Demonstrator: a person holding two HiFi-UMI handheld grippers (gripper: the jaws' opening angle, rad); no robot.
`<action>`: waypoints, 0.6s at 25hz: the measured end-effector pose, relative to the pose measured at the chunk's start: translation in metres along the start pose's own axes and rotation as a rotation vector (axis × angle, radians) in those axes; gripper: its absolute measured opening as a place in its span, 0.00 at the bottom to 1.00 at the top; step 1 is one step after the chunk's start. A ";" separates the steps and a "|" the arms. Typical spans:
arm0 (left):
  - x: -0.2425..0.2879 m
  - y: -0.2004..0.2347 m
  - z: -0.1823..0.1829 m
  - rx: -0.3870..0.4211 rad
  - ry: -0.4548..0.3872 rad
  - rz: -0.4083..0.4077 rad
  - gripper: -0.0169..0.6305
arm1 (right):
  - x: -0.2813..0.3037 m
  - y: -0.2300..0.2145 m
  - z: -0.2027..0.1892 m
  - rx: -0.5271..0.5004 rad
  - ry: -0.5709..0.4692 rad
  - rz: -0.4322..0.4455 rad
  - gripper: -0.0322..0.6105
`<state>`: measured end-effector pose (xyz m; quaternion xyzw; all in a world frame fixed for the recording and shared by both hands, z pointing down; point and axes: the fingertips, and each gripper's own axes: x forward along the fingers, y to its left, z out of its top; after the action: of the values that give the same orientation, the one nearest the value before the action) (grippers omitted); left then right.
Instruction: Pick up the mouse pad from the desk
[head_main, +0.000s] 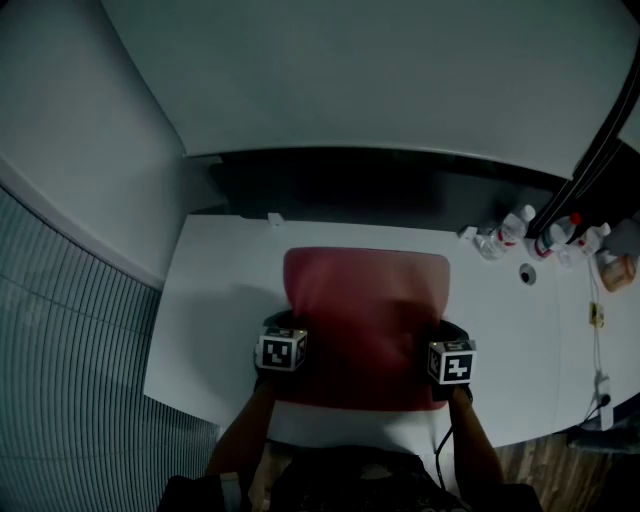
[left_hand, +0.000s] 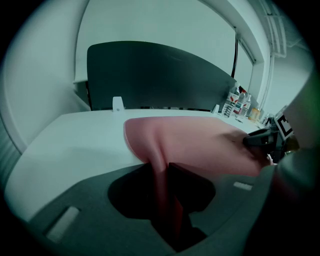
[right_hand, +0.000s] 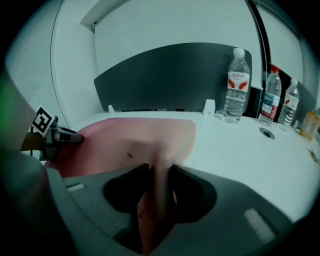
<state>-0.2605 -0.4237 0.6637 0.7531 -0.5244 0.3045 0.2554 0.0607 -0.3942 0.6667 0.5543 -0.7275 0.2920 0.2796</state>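
A red mouse pad (head_main: 365, 310) lies on the white desk (head_main: 215, 300), right in front of me. My left gripper (head_main: 288, 335) is at the pad's left edge and my right gripper (head_main: 447, 342) at its right edge. In the left gripper view the pad's edge (left_hand: 155, 150) is drawn up into a fold between the jaws of the left gripper (left_hand: 162, 172), which pinch it. In the right gripper view the right gripper (right_hand: 159, 172) likewise pinches a raised fold of the pad (right_hand: 135, 137). The rest of the pad rests flat on the desk.
A dark partition panel (head_main: 380, 185) runs along the desk's far edge. Several water bottles (head_main: 515, 228) stand at the far right, next to a round cable hole (head_main: 527, 273). A cable (head_main: 596, 320) trails down the right end of the desk.
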 end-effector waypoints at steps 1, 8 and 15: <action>0.000 -0.001 0.001 0.006 -0.001 0.001 0.20 | 0.000 0.003 0.001 -0.006 -0.001 0.012 0.26; 0.004 -0.007 -0.001 0.006 -0.004 -0.032 0.15 | 0.000 0.009 0.003 -0.012 -0.014 0.052 0.19; -0.002 -0.011 0.003 0.007 0.006 -0.049 0.13 | -0.009 0.019 0.012 0.014 -0.051 0.110 0.15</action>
<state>-0.2501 -0.4211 0.6589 0.7658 -0.5040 0.3021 0.2614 0.0437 -0.3930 0.6498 0.5229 -0.7616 0.2978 0.2406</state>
